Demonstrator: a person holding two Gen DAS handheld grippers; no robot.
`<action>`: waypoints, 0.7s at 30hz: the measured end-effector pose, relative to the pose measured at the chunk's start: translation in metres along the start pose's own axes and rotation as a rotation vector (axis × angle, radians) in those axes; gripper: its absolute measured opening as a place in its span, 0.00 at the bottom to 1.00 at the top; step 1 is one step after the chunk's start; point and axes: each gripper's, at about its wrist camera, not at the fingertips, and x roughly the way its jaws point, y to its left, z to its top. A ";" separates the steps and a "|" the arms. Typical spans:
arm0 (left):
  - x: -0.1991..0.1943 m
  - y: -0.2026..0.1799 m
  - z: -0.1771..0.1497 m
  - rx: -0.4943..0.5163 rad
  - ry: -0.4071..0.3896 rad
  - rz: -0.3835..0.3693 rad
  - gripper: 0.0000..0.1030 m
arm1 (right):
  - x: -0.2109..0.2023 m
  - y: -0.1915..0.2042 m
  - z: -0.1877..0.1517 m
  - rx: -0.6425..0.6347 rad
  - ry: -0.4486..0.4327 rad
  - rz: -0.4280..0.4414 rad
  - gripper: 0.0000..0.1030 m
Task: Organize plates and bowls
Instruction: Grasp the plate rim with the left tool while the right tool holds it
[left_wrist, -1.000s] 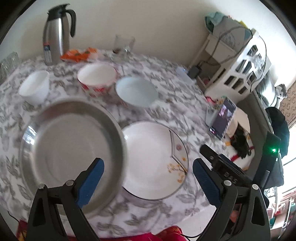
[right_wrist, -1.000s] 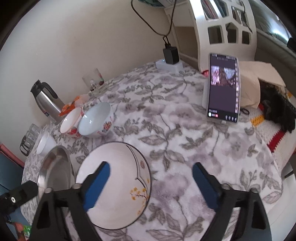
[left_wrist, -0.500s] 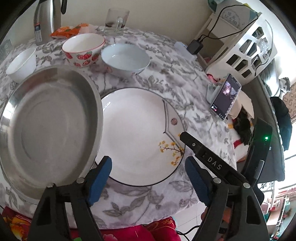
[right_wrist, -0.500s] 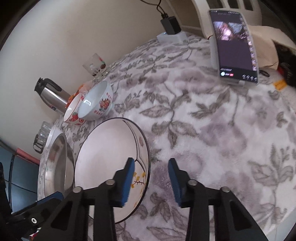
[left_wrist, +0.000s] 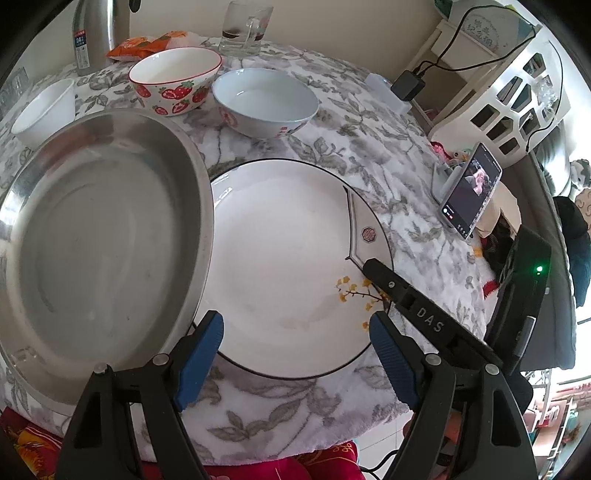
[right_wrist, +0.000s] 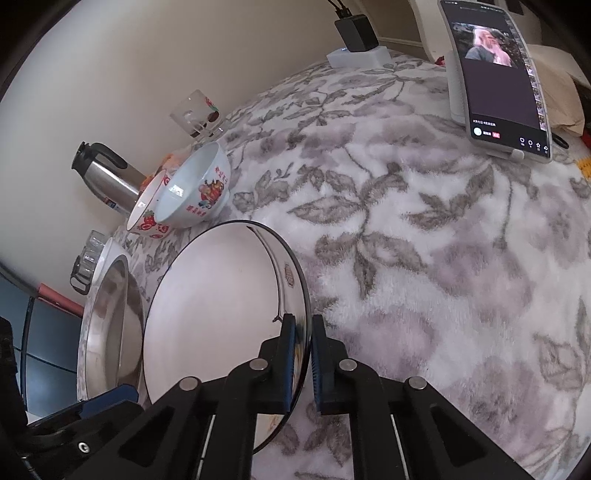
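Nearest, right gripper (right_wrist: 303, 363): lower centre of the right wrist view, its blue pads were clamped on the right rim of the round white ceramic plate with a thin black edge and yellow blossom sprig (right_wrist: 218, 317).
Left gripper (left_wrist: 295, 354): bottom of the left wrist view, tongs stood apart over the plate's near edge, pads not touching it.
White plate: lay flat on the grey leaf-patterned fleece tablecloth (left_wrist: 288, 402), centre of the left wrist view.
Steel dish: the wide round stainless-steel plate (left_wrist: 96, 240) sat at left, its rim overlapping the white plate's left edge.
Bowls: the pale blue bowl (left_wrist: 264, 101) and the strawberry-print bowl (left_wrist: 175, 85) stood side by side beyond, upper centre.
Small white bowl (left_wrist: 44, 110): upper left.
Farthest: steel thermos jug (left_wrist: 96, 33) and glass mug (left_wrist: 243, 27) along the top edge.
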 end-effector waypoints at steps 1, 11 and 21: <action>0.001 0.000 0.000 0.000 0.001 0.001 0.80 | 0.000 -0.001 0.001 -0.002 0.001 0.002 0.08; 0.003 -0.002 -0.001 0.013 0.009 0.009 0.80 | -0.005 -0.010 0.013 -0.025 0.004 -0.009 0.08; 0.013 -0.007 0.000 0.032 0.024 0.014 0.80 | -0.021 -0.042 0.022 0.024 -0.027 -0.041 0.08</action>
